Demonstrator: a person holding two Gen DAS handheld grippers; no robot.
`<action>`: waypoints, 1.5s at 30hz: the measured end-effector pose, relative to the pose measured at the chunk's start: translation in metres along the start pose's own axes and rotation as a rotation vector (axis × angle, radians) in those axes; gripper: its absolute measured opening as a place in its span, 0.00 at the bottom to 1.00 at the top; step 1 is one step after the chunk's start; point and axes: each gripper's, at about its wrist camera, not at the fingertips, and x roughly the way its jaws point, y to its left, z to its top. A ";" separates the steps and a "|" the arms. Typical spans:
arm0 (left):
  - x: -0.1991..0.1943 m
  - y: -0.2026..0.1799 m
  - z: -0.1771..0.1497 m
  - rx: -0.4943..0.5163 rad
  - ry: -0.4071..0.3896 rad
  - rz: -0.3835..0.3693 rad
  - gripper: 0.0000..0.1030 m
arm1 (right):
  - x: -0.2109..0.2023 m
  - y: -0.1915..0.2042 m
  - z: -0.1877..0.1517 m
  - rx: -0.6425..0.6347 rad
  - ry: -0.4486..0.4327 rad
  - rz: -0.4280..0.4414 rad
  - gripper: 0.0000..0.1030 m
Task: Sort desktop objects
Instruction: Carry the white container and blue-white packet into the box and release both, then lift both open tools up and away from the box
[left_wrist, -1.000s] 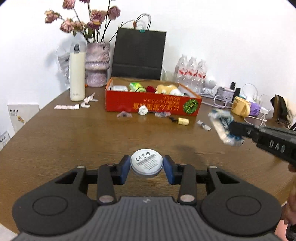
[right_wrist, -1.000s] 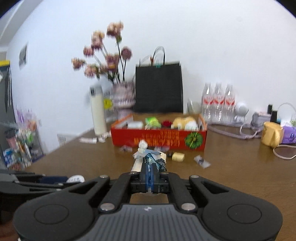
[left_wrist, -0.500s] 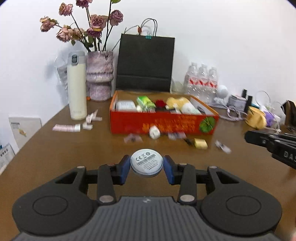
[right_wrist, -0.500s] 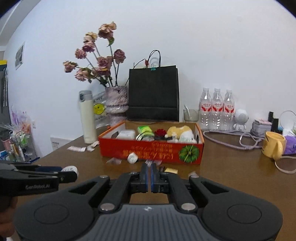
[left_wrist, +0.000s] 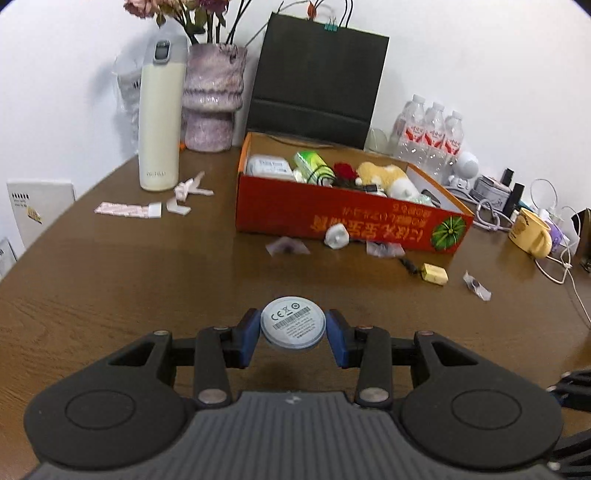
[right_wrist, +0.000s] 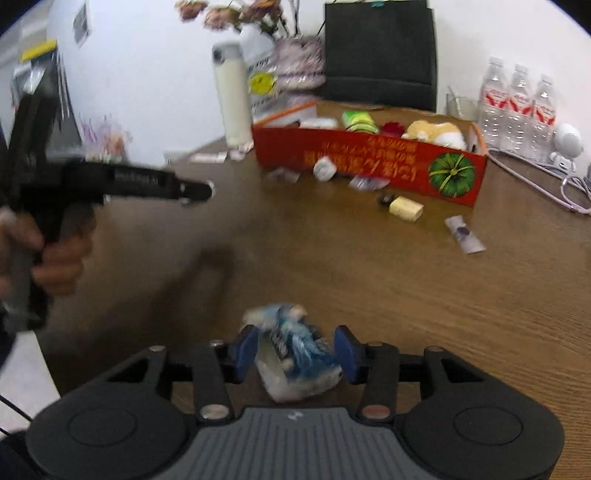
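Left gripper (left_wrist: 293, 334) clamps a white round disc (left_wrist: 293, 325) by its rim, above the table (left_wrist: 110, 280). Right gripper (right_wrist: 295, 352), fingers apart, straddles a blue-and-white wrapper (right_wrist: 297, 350), apparently unclamped. Both items seem bound for the red box (left_wrist: 343, 221).

A CE mark, a barcode and fine print too small to read stood on the round white disc (left_wrist: 293, 325) clamped between the left gripper (left_wrist: 293, 334) fingers. Ahead of it, the red box (left_wrist: 347, 221) bore upside-down yellow Chinese characters beside a green pumpkin picture, not legible.
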 end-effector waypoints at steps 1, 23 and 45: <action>0.001 0.000 0.000 -0.001 0.002 0.004 0.39 | 0.002 0.003 -0.001 -0.018 -0.024 -0.017 0.19; 0.155 -0.009 0.143 0.208 0.012 0.182 0.39 | 0.132 -0.140 0.247 0.317 -0.094 -0.121 0.14; 0.086 -0.009 0.203 0.083 0.173 0.118 1.00 | 0.088 -0.117 0.277 0.300 0.122 -0.200 0.86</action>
